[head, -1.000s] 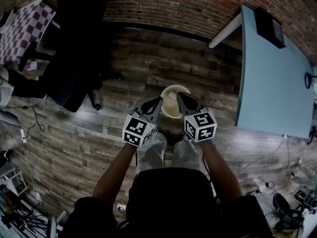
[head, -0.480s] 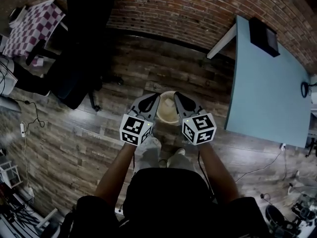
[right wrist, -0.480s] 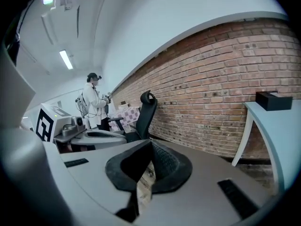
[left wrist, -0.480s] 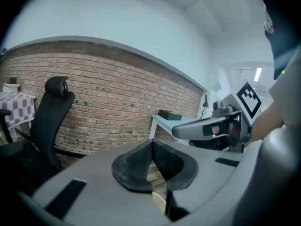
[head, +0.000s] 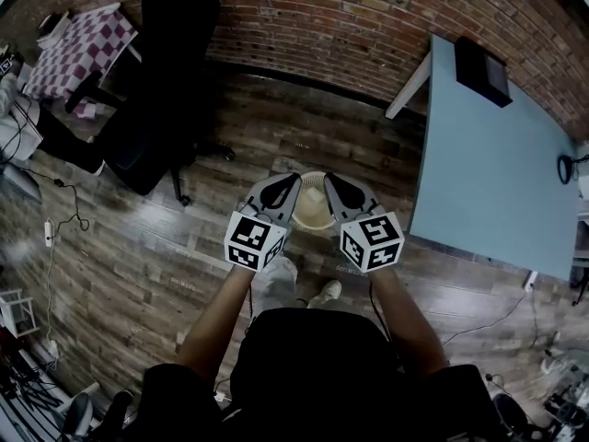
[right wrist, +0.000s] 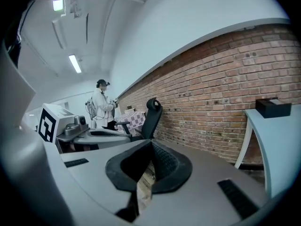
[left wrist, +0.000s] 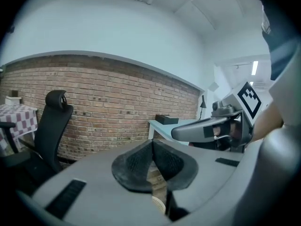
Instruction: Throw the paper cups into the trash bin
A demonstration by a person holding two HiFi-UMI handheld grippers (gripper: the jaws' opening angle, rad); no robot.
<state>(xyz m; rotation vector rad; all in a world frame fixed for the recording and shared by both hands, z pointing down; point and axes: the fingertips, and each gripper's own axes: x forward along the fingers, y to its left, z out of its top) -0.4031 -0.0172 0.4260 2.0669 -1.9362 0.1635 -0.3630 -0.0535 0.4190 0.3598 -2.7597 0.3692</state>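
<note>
A cream round trash bin (head: 313,212) stands on the wood floor just beyond both grippers. What lies inside it is too pale and small to make out. My left gripper (head: 292,181) hangs over the bin's left rim and my right gripper (head: 332,180) over its right rim, side by side. In the left gripper view the jaws (left wrist: 152,146) meet at the tips with nothing between them, and a sliver of the bin (left wrist: 159,204) shows below. The right gripper (right wrist: 151,146) is likewise shut and empty. No paper cup is seen in either gripper.
A light blue table (head: 497,168) with a black box (head: 479,70) stands at the right. At the left are a black office chair (head: 152,132) and a checkered table (head: 81,49). A brick wall (head: 350,21) runs behind. Another person (right wrist: 101,108) stands far off.
Both grippers have lifted together above the bin, still shut and side by side. The bin now looks smaller and sits lower between them.
</note>
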